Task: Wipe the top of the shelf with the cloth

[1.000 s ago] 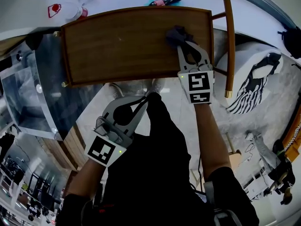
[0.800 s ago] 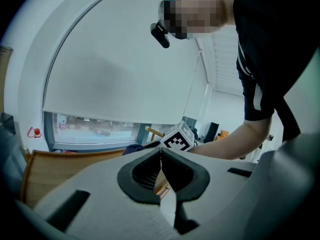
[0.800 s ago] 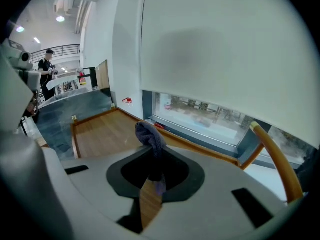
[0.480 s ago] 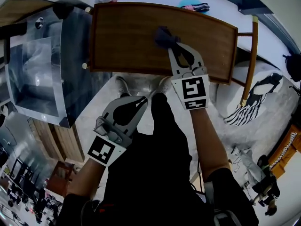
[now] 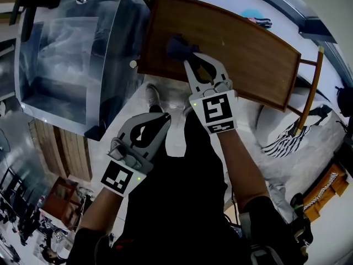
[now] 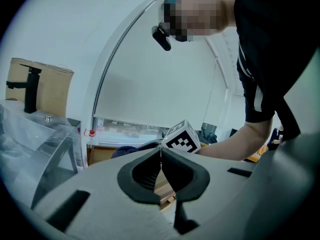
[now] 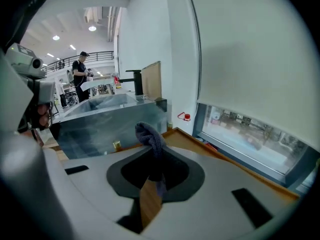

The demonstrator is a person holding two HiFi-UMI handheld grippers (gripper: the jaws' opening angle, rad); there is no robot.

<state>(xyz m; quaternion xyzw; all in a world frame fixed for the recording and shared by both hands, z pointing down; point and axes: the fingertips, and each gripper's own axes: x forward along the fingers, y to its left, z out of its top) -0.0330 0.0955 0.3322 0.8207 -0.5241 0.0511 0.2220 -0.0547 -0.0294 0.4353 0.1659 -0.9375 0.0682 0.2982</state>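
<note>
**Cloth pinched against the shelf top**

The right gripper [image 5: 190,58] is closed tight on a dark blue cloth [image 5: 179,46]. In the right gripper view the cloth [image 7: 150,134] bunches up above the jaws, which pinch its lower part between them. It rests on the wooden top of the shelf [image 5: 248,54], toward the end of the shelf nearest the clear case [image 5: 60,54] and nearer the shelf's front edge than its back edge. The right gripper [image 7: 152,156] reaches in over that front edge.

The left gripper [image 5: 167,117] hangs off the shelf, in front of its front edge and above the person's legs. In the left gripper view its jaws [image 6: 161,151] meet at the tips with nothing between them.

The clear case stands just beside the shelf's end. A shoe [image 5: 153,95] shows on the floor below the shelf's front edge. A striped bag [image 5: 281,142] lies on the floor past the shelf's other end.
</note>
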